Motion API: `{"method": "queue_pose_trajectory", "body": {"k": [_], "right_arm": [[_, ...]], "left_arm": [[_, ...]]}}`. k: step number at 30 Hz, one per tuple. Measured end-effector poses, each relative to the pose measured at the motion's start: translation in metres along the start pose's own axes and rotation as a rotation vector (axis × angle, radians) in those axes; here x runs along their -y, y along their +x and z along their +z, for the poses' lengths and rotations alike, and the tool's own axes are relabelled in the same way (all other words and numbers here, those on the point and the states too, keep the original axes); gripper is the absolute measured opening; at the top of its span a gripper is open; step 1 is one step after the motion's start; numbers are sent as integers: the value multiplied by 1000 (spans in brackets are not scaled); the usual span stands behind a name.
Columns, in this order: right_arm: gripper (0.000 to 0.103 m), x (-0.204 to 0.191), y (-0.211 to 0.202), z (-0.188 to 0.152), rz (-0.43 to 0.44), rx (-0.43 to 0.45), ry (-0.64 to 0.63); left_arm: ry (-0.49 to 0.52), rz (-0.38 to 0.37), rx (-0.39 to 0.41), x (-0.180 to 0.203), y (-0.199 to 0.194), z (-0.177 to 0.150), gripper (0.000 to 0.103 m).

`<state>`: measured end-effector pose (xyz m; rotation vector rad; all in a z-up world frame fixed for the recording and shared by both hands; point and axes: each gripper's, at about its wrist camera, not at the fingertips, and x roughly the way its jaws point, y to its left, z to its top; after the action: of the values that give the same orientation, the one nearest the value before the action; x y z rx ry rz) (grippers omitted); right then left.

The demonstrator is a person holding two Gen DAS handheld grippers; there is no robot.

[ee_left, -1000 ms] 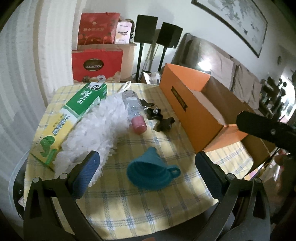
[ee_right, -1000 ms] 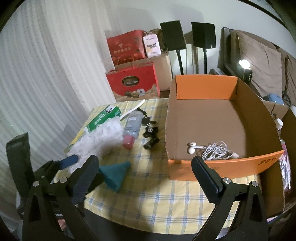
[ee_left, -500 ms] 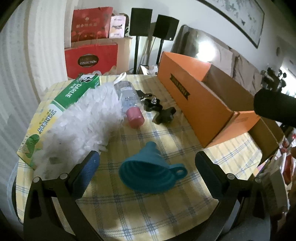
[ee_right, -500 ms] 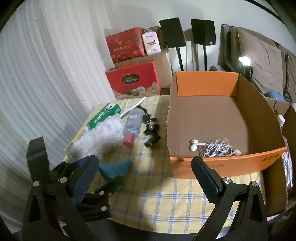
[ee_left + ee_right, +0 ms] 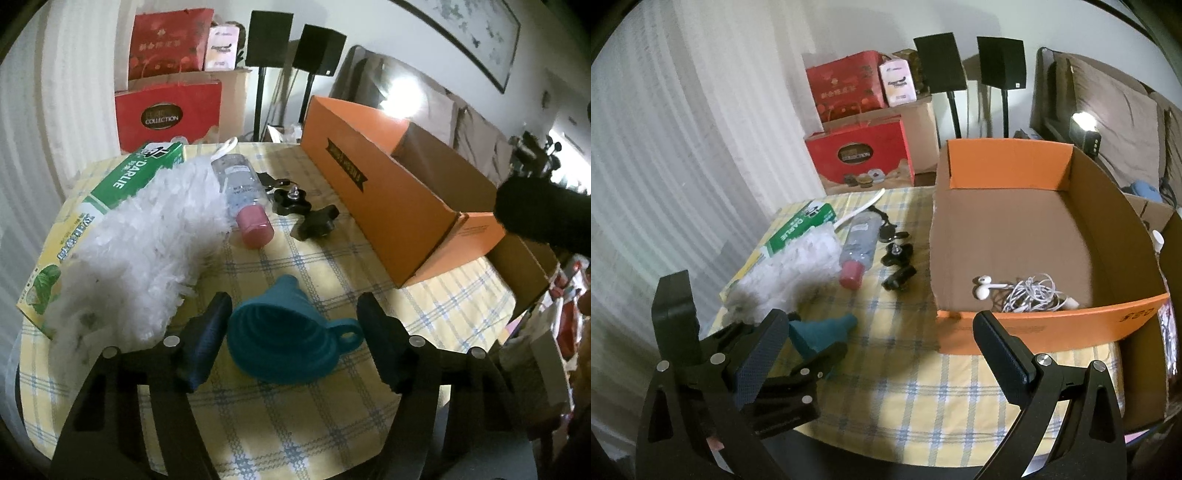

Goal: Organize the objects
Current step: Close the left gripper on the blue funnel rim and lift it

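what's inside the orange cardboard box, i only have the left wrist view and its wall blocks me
Observer: A tangled pair of white wired earphones lies on the floor of the orange cardboard box, close to its near wall.
Operator: anything else in there
Observer: Nothing else shows. The rest of the brown floor visible from the right wrist view is bare.
Operator: is the right gripper holding something
Observer: No. The right gripper is open and empty, above the checked tablecloth in front of the box.
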<state>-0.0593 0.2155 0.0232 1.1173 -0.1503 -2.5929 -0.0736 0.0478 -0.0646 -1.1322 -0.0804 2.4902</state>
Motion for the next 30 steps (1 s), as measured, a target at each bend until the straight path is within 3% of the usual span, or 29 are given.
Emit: {"method": "queue_pose_trajectory", "body": {"k": [6,12,17,30], "right_arm": [[96,-6,4,-2,14,-8,-22],[69,-13,11,-3,26,-26,-43],[52,-21,28,-6,33,-58,-61],[45,-20,83,-2,-34,-77,-2]], "left_arm": [[-55,-19,25,-11,-16,4,64],[-136,-49,81,-30,-46,13,64],[-162,-47,112,-42,-64,20,64],[-201,-16,125,-62,-76,25,64]]}}
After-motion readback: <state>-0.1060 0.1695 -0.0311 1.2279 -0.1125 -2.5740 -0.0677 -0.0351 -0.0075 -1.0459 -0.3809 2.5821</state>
